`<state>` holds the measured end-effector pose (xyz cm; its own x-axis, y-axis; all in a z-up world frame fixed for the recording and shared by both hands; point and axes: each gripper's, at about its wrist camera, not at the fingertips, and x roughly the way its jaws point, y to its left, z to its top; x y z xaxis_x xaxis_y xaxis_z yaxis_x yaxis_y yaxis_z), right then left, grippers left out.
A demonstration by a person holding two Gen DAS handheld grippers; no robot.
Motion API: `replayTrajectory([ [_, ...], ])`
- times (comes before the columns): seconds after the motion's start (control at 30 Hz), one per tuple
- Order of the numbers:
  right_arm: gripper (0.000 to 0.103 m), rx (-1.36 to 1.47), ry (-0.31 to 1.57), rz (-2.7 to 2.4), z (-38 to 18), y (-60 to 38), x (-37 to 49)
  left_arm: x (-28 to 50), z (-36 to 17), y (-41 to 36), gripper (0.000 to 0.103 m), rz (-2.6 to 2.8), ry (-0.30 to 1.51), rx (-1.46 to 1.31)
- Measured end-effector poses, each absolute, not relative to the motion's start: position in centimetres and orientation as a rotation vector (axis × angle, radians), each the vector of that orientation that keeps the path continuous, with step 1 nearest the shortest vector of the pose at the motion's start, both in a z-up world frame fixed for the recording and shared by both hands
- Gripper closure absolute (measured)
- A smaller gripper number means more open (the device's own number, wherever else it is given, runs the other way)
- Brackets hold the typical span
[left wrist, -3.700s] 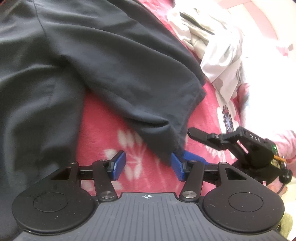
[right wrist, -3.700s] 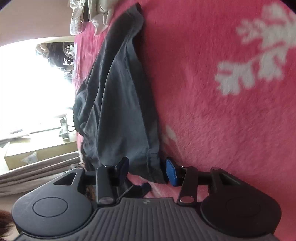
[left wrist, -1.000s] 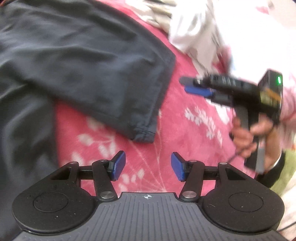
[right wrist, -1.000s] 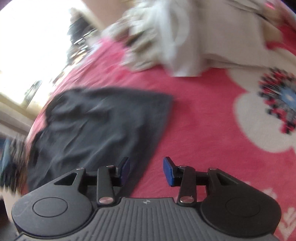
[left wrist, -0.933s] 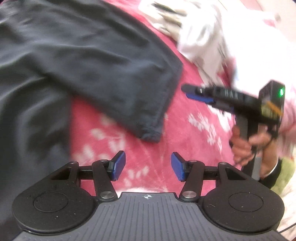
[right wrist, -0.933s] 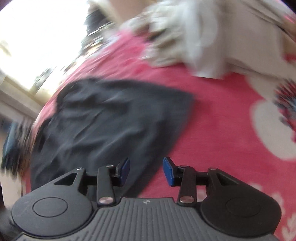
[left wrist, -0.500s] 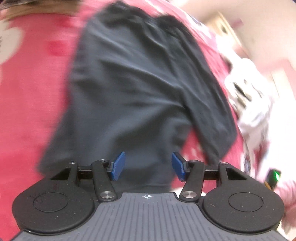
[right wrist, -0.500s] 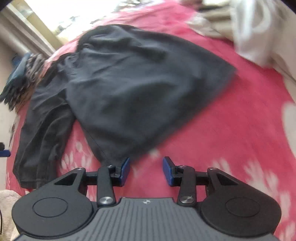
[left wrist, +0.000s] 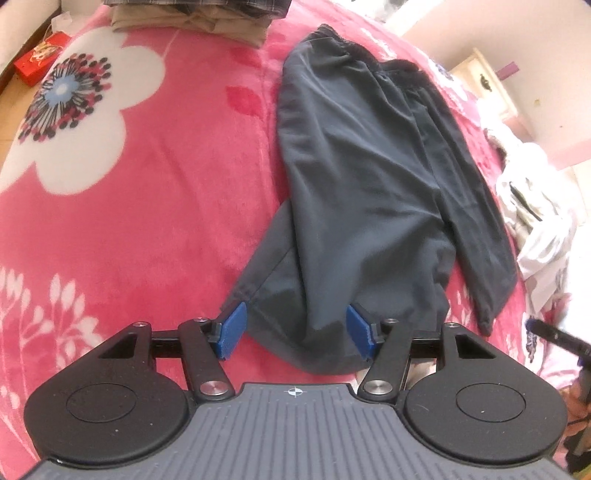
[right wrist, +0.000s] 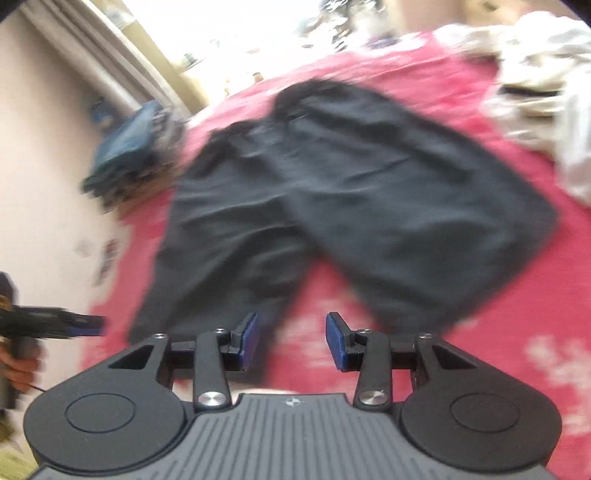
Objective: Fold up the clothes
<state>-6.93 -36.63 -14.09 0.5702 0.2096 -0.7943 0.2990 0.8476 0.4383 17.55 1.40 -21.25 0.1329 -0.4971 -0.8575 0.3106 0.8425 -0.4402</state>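
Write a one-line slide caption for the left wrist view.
Left gripper, jaws open, over the near end of dark trousers lying on a pink floral blanket.

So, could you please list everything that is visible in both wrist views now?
dark trousers: one, charcoal, spread on the blanket, one leg end between the left fingers
blanket: one, pink with white flowers, under everything
folded clothes: one stack, tan and plaid, far edge
light clothes: one heap, white, right of the trousers
red box: one, on the floor, far left
blue clothes: one blurred pile, by the wall
left gripper: black, blue fingers, open
right gripper: black, blue fingers, open, nothing held
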Motion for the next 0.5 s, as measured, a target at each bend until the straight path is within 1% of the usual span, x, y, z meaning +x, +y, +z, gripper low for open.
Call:
replayTrajectory([
  [0.13,0.06,0.672,1.094,0.013,-16.0,-33.7,-3.2,17.3,-22.4,1.9,0.043,-0.594,1.314,-0.153],
  [0.23,0.06,0.58,1.131,0.05,-16.6,-30.8,-1.4,17.2,-22.6,1.9,0.043,-0.621,1.267,-0.097],
  [0.37,0.06,0.361,1.083,0.136,-15.6,-26.1,0.3,17.1,-22.9,1.9,0.043,-0.67,1.229,-0.051],
  [0.5,0.06,0.264,0.995,0.177,-14.6,-23.8,4.5,17.4,-22.9,1.3,0.043,-0.7,1.173,-0.009],
])
